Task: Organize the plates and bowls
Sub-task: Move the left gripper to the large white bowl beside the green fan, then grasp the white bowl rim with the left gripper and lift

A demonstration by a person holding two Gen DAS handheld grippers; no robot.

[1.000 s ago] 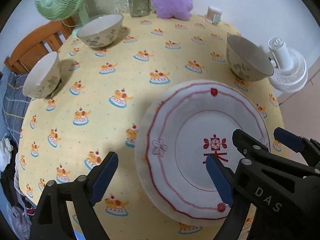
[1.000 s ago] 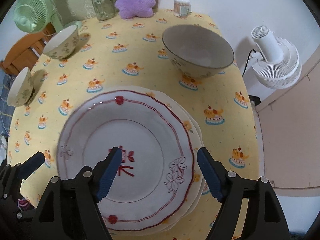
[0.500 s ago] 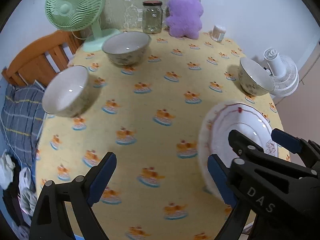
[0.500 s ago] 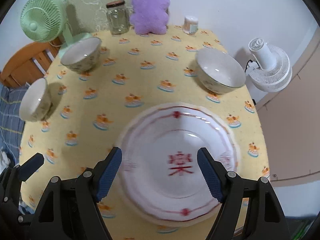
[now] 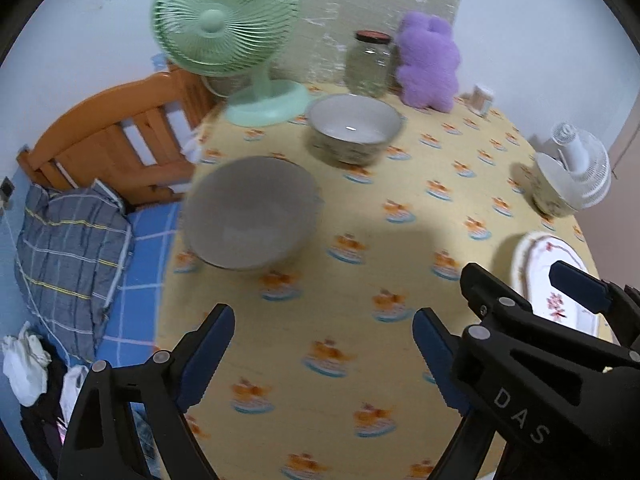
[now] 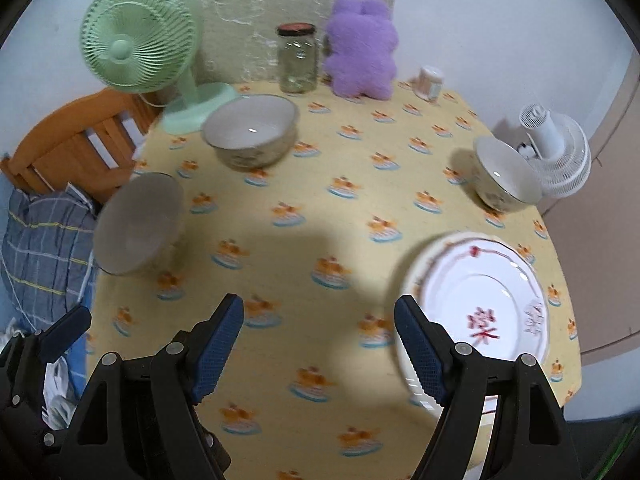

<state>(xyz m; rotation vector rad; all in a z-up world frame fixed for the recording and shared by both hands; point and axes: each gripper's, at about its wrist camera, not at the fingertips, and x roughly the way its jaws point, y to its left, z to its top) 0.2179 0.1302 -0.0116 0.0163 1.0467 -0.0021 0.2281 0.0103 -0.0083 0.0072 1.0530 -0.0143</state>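
**Plates stacked, three bowls scattered, both tools empty**

While both grippers hang above the yellow tablecloth (image 6: 320, 184) with nothing in them, the left gripper (image 5: 322, 354) and right gripper (image 6: 318, 342) each show jaws spread wide, blue pads well apart, no contact with any dish.

Plate stack (image 6: 478, 304) sits at the near right edge of the table, top plate with red character; at least one more plate is under it. Near-left bowl (image 6: 138, 222) sits at the left table edge, close to the bedding (image 6: 38, 248). Far bowl (image 6: 252, 130) is just beside the green fan (image 6: 140, 36) base. Right bowl (image 6: 504, 178) is near the right edge, in front of the white fan (image 6: 556, 152). Bowls well apart from each other, none nested.

Likely next step, as a judgement: go for the near-left bowl with the left gripper.

Risks:
- Bowl near the edge; a nudge from one finger before closing could push it off onto the bed.
- Smooth curved rim; a shallow pinch could let it slip or tilt.
- Plate stack close to the table edge and just beside the right gripper's right finger; a careless swing could shift it.
- Far bowl: reach could hit the fan base.
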